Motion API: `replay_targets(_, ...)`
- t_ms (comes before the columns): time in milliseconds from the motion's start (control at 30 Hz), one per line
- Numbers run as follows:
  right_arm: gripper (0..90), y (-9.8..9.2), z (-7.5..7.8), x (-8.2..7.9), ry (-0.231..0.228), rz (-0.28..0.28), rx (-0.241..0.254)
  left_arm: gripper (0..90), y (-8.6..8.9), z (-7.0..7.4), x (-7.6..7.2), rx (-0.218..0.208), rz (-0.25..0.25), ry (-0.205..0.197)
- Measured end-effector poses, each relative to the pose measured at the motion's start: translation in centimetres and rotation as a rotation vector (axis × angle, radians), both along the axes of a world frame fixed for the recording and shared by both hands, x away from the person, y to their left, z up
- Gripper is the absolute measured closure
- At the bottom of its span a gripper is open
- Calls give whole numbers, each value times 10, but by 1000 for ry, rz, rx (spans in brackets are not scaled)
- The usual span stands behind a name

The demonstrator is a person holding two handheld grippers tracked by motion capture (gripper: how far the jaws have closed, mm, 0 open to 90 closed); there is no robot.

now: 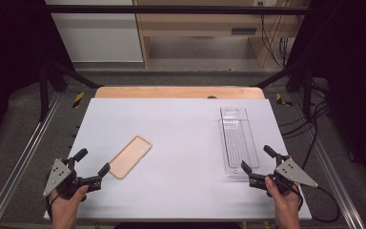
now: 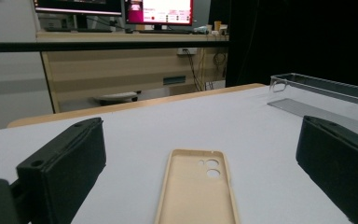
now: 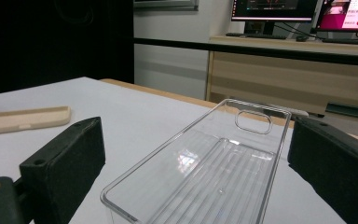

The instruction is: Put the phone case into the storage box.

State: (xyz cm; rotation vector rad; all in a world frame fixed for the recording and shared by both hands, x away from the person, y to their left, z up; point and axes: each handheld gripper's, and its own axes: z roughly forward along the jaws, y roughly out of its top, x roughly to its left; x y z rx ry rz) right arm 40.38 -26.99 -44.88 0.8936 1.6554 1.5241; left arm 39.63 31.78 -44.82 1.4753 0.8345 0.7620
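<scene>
Jaws wide on both grippers: left gripper (image 1: 91,166) before tan phone case (image 1: 130,156), right gripper (image 1: 257,160) before clear tray (image 1: 238,140).

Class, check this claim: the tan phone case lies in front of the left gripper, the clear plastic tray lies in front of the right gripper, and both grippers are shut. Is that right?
Not quite. The tan phone case and the clear plastic tray are placed as stated, but the left gripper and the right gripper are both open, holding nothing, as the high view shows.
</scene>
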Motion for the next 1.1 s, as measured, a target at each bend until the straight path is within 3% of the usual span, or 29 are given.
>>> replay_targets(100, 42, 0, 1, 0, -10, -6, 9, 6, 0, 1, -1, -17, 21, 16)
replay_targets(167, 42, 0, 0, -1, -3, -6, 4, 10, -2, 1, 0, -4, 30, 42)
replay_targets(267, 38, -3, 1, -4, -12, -7, 19, 18, -7, 1, 2, 7, 16, 64)
replay_targets(400, 35, -5, 0, -4, -16, -11, 0, 21, -15, 1, 8, 31, 10, 95)
replay_targets(600, 33, -6, 2, -5, -15, -16, 30, 25, -28, 1, 15, 78, -19, 148)
replay_targets(667, 32, -6, 2, -5, -16, -18, 25, 28, -35, 1, 20, 98, -32, 205)
replay_targets(733, 32, -5, 2, -5, -18, -18, 21, 31, -38, 0, 23, 102, -40, 232)
replay_targets(1100, 31, -5, 3, -5, -16, -23, 9, 34, -50, 6, 31, 137, -85, 265)
